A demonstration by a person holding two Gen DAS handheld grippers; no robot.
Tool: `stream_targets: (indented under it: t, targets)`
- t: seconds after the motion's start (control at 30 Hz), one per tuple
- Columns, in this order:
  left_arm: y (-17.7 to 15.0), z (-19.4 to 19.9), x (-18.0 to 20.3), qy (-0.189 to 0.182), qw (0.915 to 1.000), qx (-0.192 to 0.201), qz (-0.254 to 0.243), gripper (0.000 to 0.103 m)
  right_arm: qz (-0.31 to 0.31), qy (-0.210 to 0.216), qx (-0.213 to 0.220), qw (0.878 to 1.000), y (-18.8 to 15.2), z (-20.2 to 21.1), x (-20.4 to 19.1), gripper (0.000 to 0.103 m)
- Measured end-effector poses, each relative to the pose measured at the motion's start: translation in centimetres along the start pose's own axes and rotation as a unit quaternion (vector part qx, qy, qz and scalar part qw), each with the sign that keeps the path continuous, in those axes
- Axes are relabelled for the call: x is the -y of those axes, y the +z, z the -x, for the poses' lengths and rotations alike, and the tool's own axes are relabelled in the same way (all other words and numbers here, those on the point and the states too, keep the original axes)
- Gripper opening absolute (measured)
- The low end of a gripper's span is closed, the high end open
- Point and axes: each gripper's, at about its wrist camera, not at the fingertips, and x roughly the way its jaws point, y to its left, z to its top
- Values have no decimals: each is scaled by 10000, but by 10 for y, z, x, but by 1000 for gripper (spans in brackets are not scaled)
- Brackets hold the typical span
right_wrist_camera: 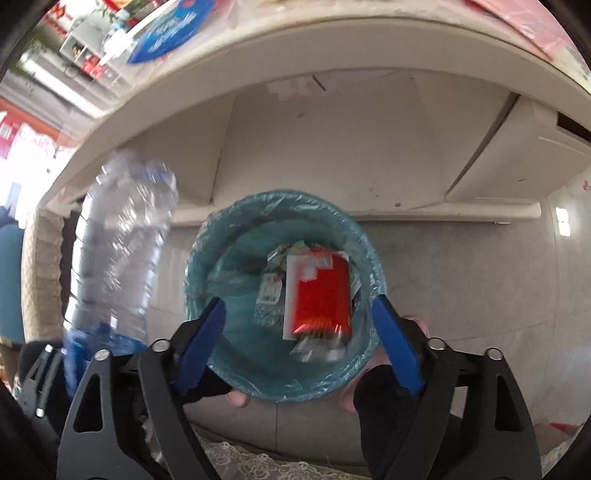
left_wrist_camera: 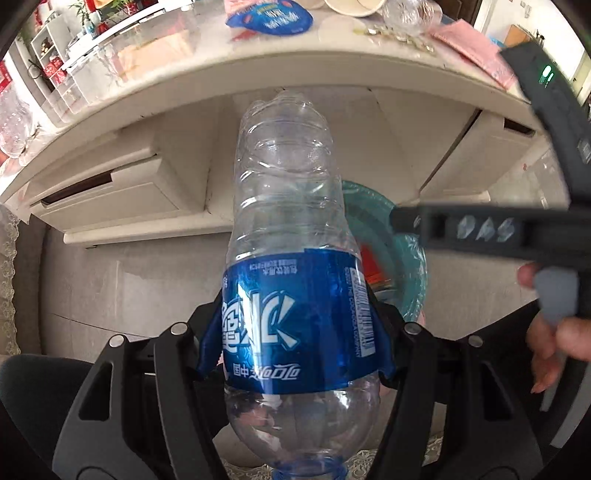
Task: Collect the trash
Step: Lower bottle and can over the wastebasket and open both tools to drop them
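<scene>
While both my tongs point steeply down beside the table, quick notes, left to right:

Left tongs [left_wrist_camera: 295, 339]: clenched on the plastic bottle [left_wrist_camera: 291, 229], blue pads pressing the blue label from both sides.
Bottle: clear, empty-looking, crumpled; blue cap end toward my left wrist camera, base end pointing away toward the floor and table edge. In the right wrist view it shows blurred at far left [right_wrist_camera: 122, 243], well left of the bin.
Table [left_wrist_camera: 207, 77]: cream curved edge across the top of both views; drawers underneath, one on the left slightly ajar.
On the table: blue wrapper [left_wrist_camera: 269, 16], paper bowls [left_wrist_camera: 354, 5], clear glass dish [left_wrist_camera: 410, 13], pink cloth [left_wrist_camera: 476, 48].
Trash bin [right_wrist_camera: 284, 376]: round, lined with a teal plastic bag, standing on the grey floor under the table edge. In the left wrist view only part of it shows [left_wrist_camera: 402, 266], behind and right of the bottle.
In the bin: red packet [right_wrist_camera: 321, 291] lying flat on top, crumpled silvery wrappers [right_wrist_camera: 271, 291] just beside and under it.
Right tongs [right_wrist_camera: 299, 343]: released, blue pads spread wide with nothing between them, hanging right over the bin mouth. In the left wrist view they cut in from the right, blurred [left_wrist_camera: 480, 229].
My right hand [left_wrist_camera: 554, 332]: fingers around the handle of the right tongs, partly out of frame.
Lace cloth [right_wrist_camera: 258, 465]: along the bottom edge, near me.
</scene>
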Motion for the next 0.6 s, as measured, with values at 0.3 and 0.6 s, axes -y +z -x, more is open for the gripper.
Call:
stream_targets:
  t: [0.3, 0.6]
  targets:
    - [-2, -34, 16, -14, 9990, -416, -181, 68, -104, 50, 257, 9996, -1, 28, 25, 83]
    - [6, -25, 17, 227, 9994, -209, -180, 90, -125, 209, 345, 9991, 1, 34, 27, 83]
